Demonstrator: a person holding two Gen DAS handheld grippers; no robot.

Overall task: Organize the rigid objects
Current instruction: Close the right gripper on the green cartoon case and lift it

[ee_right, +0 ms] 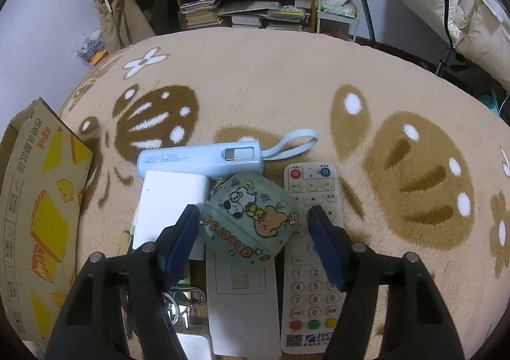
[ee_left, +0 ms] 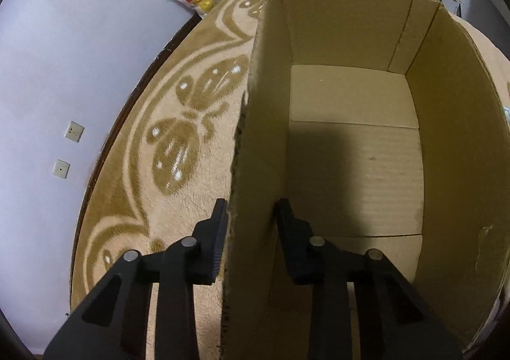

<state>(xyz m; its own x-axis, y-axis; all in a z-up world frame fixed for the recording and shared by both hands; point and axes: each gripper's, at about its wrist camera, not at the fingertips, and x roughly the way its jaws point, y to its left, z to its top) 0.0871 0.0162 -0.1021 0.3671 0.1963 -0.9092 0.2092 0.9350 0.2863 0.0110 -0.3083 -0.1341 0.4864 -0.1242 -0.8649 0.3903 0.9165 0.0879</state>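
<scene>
At lower centre of the left wrist view, the left gripper [ee_left: 250,216] is clamped on the near wall of an empty cardboard box [ee_left: 350,149]. At lower centre of the right wrist view, the right gripper [ee_right: 253,216] is held wide around a green cartoon case [ee_right: 247,219], apparently not yet pinched, on a beige rug [ee_right: 271,79].

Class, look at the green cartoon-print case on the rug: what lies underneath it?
The green case rests on a white remote, overlapping a white block and the numbered remote. Whatever else it covers cannot be seen.
</scene>
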